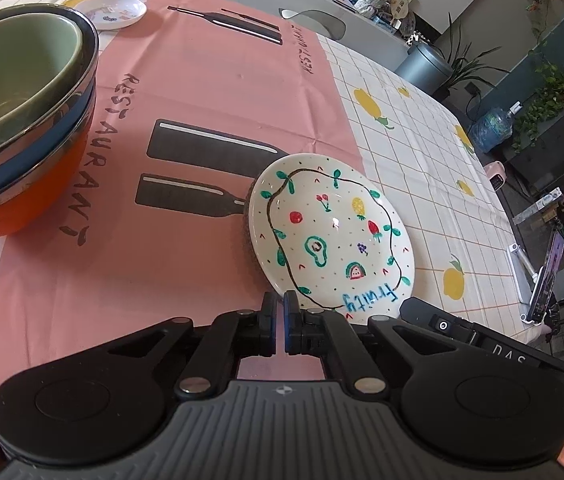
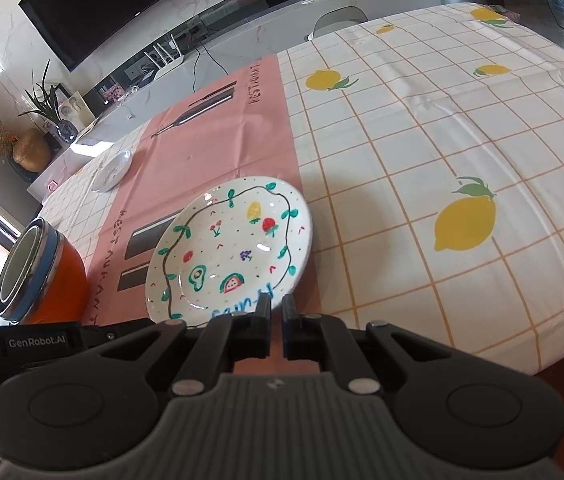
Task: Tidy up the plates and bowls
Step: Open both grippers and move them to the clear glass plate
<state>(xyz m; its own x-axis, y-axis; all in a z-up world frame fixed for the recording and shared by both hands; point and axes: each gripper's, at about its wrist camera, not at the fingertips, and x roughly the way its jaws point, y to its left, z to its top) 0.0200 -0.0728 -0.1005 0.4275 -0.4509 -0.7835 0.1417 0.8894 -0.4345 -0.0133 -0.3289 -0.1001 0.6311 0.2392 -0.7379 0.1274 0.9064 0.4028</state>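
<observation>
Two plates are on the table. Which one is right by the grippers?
The fruit-painted plate lettered "fruity", lying at the pink runner's edge just ahead of both grippers. The other, a small white plate, sits at the far end beyond the stacked bowls.

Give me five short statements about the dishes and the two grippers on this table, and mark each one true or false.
1. The fruit-painted plate lies partly on the pink mat. True.
2. The bowls stand side by side, unstacked. False: they are nested in one stack, the orange bowl lowest.
3. The left gripper is shut. True.
4. The right gripper is wide open. False: its jaws are shut.
5. A small plate lies at the far end of the table. True.
</observation>
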